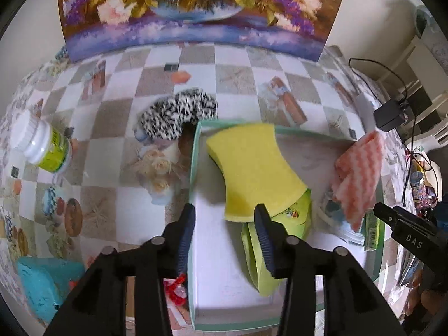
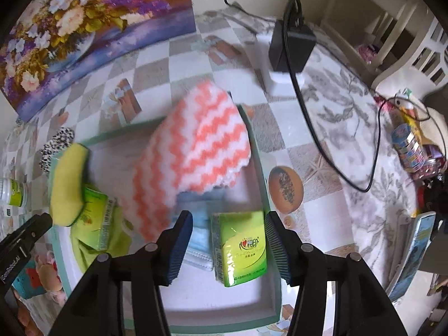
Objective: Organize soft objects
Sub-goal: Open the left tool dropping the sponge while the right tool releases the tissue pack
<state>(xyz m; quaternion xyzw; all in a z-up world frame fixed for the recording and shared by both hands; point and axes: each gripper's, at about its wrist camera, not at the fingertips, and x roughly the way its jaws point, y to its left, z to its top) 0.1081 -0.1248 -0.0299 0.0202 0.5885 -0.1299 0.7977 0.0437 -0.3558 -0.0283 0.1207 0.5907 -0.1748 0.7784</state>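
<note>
A shallow white box with a mint-green rim (image 1: 193, 168) (image 2: 260, 165) sits on the checked tablecloth. A yellow sponge (image 1: 252, 168) (image 2: 67, 184) is over its left part, above a green tissue pack (image 1: 296, 212) (image 2: 95, 212) and a green cloth (image 1: 257, 257). A pink-and-white zigzag cloth (image 1: 358, 173) (image 2: 193, 151) is over the box's right part, blurred. A second green tissue pack (image 2: 240, 243) and a blue face mask (image 2: 198, 240) lie in the box. My left gripper (image 1: 226, 224) is open just behind the sponge. My right gripper (image 2: 228, 232) is open behind the cloth.
A black-and-white furry item (image 1: 179, 114) (image 2: 56, 145) lies beyond the box. A white bottle with a green label (image 1: 42, 145) lies at the left. A turquoise object (image 1: 42, 285) is at the near left. A black adapter with cable (image 2: 291, 47) is at the right. A flower painting (image 1: 196, 8) stands at the back.
</note>
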